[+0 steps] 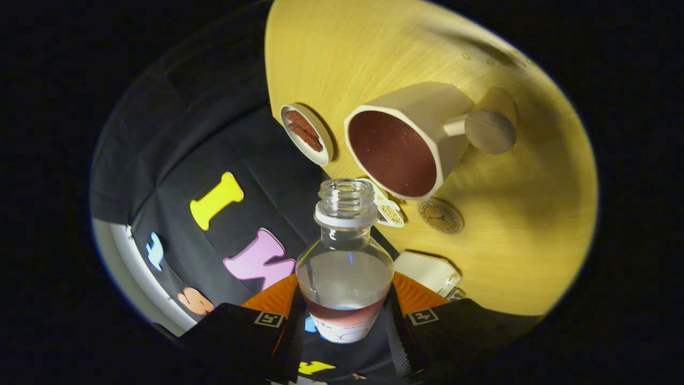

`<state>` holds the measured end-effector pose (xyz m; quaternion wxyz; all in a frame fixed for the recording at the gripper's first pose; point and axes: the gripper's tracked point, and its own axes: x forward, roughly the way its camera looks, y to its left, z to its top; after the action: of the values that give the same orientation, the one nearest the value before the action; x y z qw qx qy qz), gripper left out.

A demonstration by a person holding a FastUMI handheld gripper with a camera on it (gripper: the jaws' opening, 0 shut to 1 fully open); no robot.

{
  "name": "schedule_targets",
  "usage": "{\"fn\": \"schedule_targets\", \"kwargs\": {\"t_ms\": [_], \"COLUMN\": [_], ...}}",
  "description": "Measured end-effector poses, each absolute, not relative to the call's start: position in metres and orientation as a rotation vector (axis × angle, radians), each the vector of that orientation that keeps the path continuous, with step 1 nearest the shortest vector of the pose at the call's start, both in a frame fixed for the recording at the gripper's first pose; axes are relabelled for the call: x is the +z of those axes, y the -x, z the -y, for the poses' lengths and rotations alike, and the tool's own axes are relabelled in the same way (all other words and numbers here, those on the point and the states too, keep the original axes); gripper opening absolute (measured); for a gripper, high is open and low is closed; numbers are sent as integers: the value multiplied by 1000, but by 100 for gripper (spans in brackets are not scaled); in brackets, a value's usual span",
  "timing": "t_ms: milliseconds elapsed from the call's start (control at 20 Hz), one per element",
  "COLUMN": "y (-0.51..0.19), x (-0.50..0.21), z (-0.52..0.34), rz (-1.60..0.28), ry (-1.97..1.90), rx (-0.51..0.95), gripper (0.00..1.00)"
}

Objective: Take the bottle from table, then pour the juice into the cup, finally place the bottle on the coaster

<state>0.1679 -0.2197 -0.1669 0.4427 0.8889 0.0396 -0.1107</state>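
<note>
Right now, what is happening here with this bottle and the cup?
A person's handheld claw is shut on a clear bottle, one finger pressing each side. The bottle has no cap and only a little reddish juice shows low inside it. Beyond its mouth, the cup on the wooden table already holds reddish juice, so the pouring looks mostly done. A round coaster lies near the cup, with nothing on it yet. A small dish sits beside the cup.

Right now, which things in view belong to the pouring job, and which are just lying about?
Job: bottle, uncapped, clamped in the tool; cup, holding red juice; round coaster.

Lying about: small dish with brown pieces; white object beside the bottle.
</note>
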Motion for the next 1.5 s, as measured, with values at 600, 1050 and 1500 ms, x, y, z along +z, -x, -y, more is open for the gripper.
{"fn": "schedule_targets", "kwargs": {"t_ms": [600, 1050, 1500], "y": [-97, -40, -109], "x": [-167, -176, -187], "z": [187, 169, 132], "rz": [-177, -117, -158], "ry": [-1270, -565, -325], "rx": [-130, -111, -137], "gripper": [68, 68, 68]}}
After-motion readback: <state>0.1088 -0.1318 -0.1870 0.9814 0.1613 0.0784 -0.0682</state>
